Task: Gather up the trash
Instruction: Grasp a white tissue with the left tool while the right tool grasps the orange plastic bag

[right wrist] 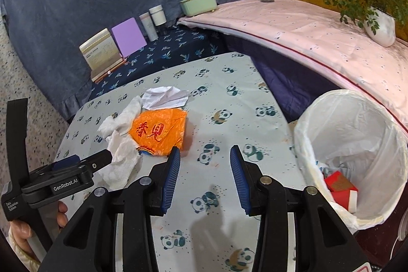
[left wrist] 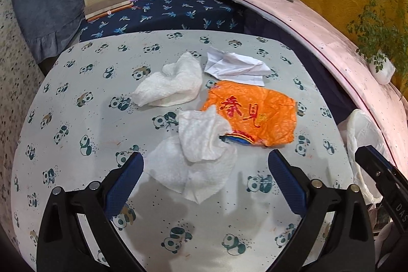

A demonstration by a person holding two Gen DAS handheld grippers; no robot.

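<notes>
Panda-print tabletop (right wrist: pixel 229 103) with white-lined bin (right wrist: pixel 382 134) at right, in which red cartons (right wrist: pixel 340 186) are already deposited. Left uncollected: orange plastic bag (left wrist: pixel 255 111), white paper towels (left wrist: pixel 199 152), crumpled white paper (left wrist: pixel 234 65). Left gripper (left wrist: pixel 205 177) jaws are held wide, right gripper (right wrist: pixel 205 177) jaws part open; nothing is held.

On the panda-print cloth tabletop (left wrist: pixel 76 119), an orange crinkled plastic bag (left wrist: pixel 255 116) lies between two white crumpled paper towels (left wrist: pixel 199 157) on its left and a white folded paper sheet (left wrist: pixel 234 65) behind it. A white-lined round trash bin (right wrist: pixel 352 144) stands beside the tabletop's right edge, holding a red cardboard box (right wrist: pixel 341 189).
</notes>
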